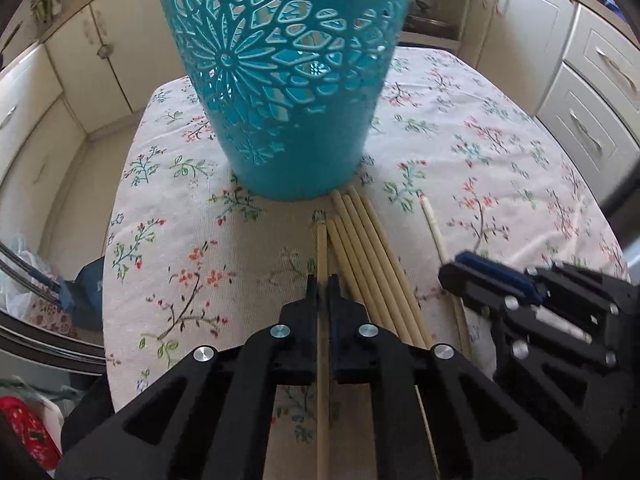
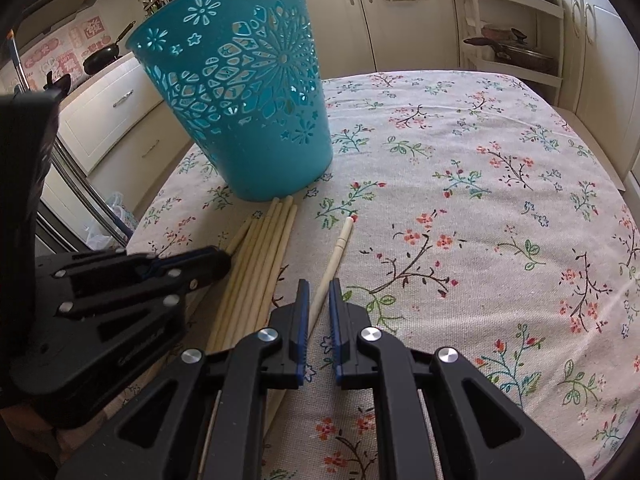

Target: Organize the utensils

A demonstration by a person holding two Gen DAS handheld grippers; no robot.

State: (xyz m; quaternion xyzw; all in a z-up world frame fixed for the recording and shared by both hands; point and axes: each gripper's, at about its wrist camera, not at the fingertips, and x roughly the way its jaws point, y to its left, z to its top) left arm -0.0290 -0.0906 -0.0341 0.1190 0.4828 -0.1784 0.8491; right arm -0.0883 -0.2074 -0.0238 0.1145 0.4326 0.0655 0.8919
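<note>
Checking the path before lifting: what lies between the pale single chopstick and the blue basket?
Only bare floral tablecloth. In the right wrist view, the pale chopstick ends short of the blue basket, with the chopstick bundle off to its left.

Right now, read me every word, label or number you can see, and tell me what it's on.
Nothing can be read clearly.
Pink wall stickers: character-like marks, too blurred to read.
Raised lettering on the body of the left gripper: too faint to read.
Blue basket: cut-out flowers and stars only, no text.
Tablecloth: floral print only, no text.
</note>
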